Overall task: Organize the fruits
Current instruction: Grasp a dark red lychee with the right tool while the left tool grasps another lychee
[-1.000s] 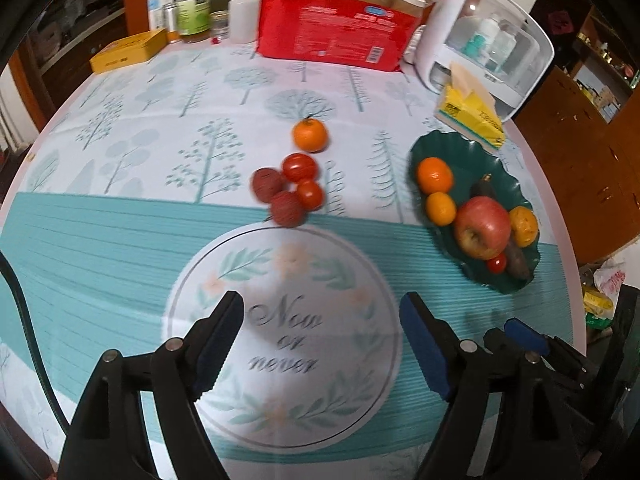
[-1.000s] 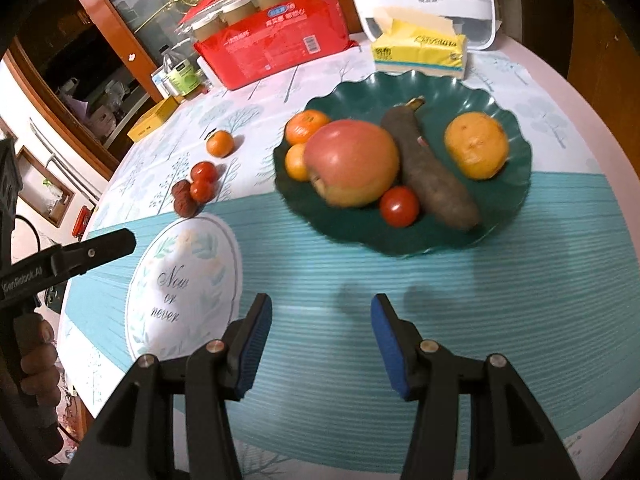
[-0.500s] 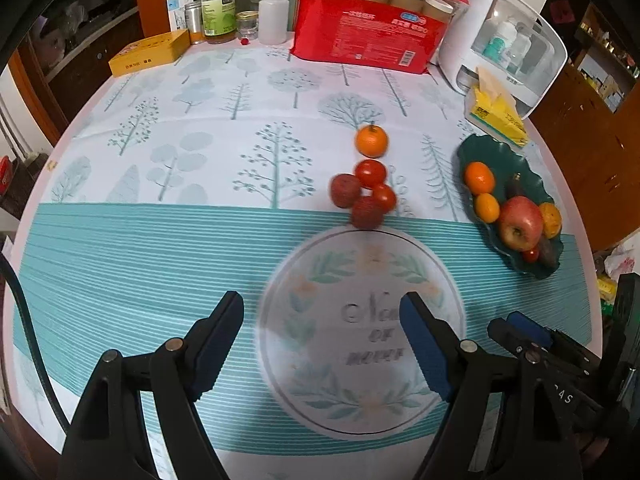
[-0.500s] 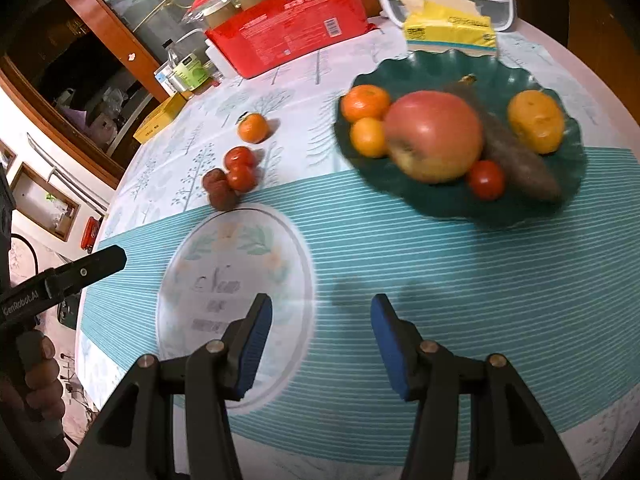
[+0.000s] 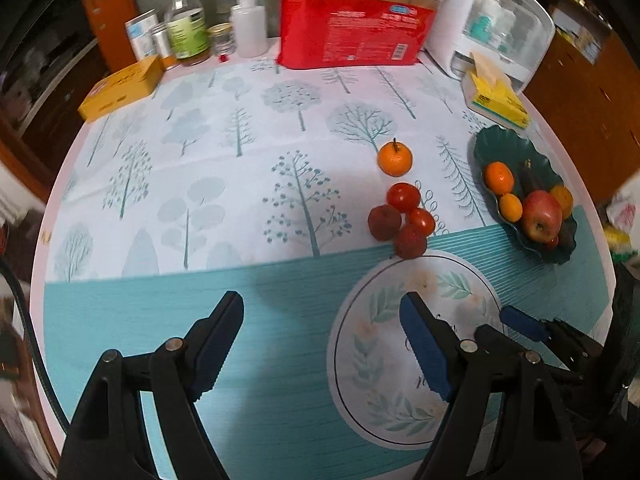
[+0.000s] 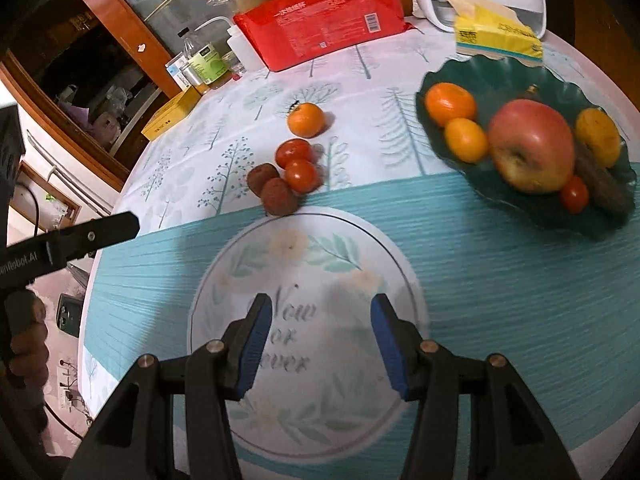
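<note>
Fruit cluster [image 6: 286, 178] well ahead of empty right claw [image 6: 320, 344]

A round table [image 5: 240, 280] with a tree-print cloth [image 5: 248, 140] fills the room's middle. Behind the table stands a dark wooden cabinet [image 6: 100, 52]; the floor [image 6: 60, 280] beside the table is pale.

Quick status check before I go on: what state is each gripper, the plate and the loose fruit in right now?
Left gripper: open, empty, above the cloth.
Right gripper: open, empty, above the round print.
Dark green scalloped plate: loaded with an apple, oranges, a tomato and a dark long item.
Stemmed orange mandarin: loose on the cloth.
Two red tomatoes: loose, touching.
Two dark red rough-skinned fruits: loose, against the tomatoes.
</note>
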Demonstrator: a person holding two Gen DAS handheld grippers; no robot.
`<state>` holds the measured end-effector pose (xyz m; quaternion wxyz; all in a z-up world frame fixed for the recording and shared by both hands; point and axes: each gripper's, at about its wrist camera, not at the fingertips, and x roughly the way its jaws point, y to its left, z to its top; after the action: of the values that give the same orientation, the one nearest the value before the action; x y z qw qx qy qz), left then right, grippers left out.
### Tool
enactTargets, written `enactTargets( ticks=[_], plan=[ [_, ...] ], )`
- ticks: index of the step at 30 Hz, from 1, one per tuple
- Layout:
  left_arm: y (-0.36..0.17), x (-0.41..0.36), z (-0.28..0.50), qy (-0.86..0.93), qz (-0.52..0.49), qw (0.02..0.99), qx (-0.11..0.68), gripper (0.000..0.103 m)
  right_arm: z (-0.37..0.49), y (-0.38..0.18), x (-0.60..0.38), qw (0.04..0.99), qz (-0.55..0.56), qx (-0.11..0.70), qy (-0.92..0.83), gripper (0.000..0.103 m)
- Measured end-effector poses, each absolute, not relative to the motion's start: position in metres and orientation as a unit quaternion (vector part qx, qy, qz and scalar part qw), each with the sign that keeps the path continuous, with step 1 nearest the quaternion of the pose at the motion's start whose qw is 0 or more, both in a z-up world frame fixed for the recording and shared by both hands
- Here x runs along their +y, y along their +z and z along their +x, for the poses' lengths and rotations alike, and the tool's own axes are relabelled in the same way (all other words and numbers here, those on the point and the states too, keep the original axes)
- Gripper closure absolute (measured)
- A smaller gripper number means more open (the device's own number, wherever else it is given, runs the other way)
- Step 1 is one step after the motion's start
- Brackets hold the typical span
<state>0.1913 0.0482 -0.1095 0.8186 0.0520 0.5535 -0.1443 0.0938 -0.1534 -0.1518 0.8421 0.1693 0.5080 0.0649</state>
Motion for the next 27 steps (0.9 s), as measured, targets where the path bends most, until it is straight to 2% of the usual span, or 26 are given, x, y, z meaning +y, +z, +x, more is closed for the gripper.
enactTargets(
  ticks=[16,27],
  plan=[
    [-0.136,0.013,0.273,-0.246,0.087,0.766,0.587,0.024,0.145,-0.158,-0.113,0.876,0.102,0.468,0.056,0.051],
    [-0.170,-0.012,0.284,-0.282,0.066,0.737,0.610,0.024,0.156,-0.165,-0.098,0.900,0.056,0.429,0.052,0.051]
  ],
)
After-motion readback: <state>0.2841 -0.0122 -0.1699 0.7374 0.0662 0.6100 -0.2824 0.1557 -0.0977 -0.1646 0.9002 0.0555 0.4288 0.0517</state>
